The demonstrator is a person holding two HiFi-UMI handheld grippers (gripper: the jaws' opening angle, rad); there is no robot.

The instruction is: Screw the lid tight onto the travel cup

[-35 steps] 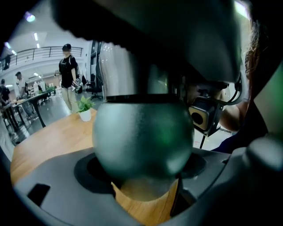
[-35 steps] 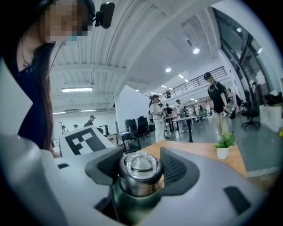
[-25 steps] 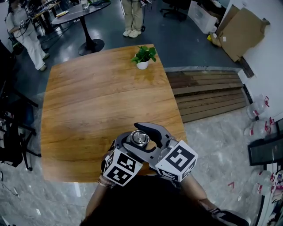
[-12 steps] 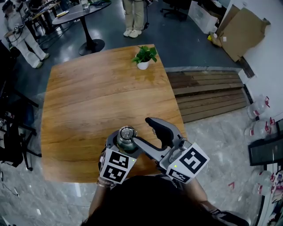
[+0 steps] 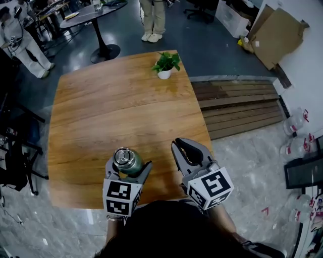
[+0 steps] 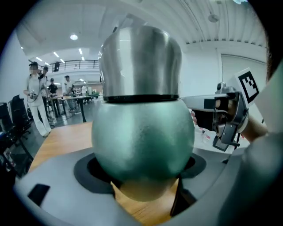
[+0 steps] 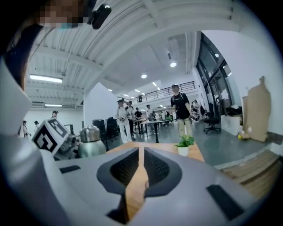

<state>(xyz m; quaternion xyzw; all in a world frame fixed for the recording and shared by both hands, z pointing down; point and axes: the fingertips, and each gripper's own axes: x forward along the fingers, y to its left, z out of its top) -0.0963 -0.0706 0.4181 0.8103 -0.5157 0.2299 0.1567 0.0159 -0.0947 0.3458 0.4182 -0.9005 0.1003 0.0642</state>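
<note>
A green travel cup (image 5: 129,164) with a steel lid (image 5: 122,155) on top is held upright over the near edge of the wooden table (image 5: 111,111). My left gripper (image 5: 128,170) is shut on its round body. In the left gripper view the cup's body (image 6: 141,141) and lid (image 6: 140,62) fill the frame between the jaws of the left gripper (image 6: 142,178). My right gripper (image 5: 180,147) hangs apart, to the cup's right. Its jaws have just been closing and stand almost together with nothing between them; the right gripper (image 7: 141,154) sees the cup (image 7: 90,143) off to its left.
A small potted plant (image 5: 164,65) stands at the table's far edge. Wooden steps (image 5: 237,106) lie right of the table, cardboard (image 5: 275,35) beyond. A round table (image 5: 91,15) and people standing are at the back.
The right gripper's wide jaws, which stood round the lid, have come off it, swung right and closed. The left gripper has carried the cup to the left.
</note>
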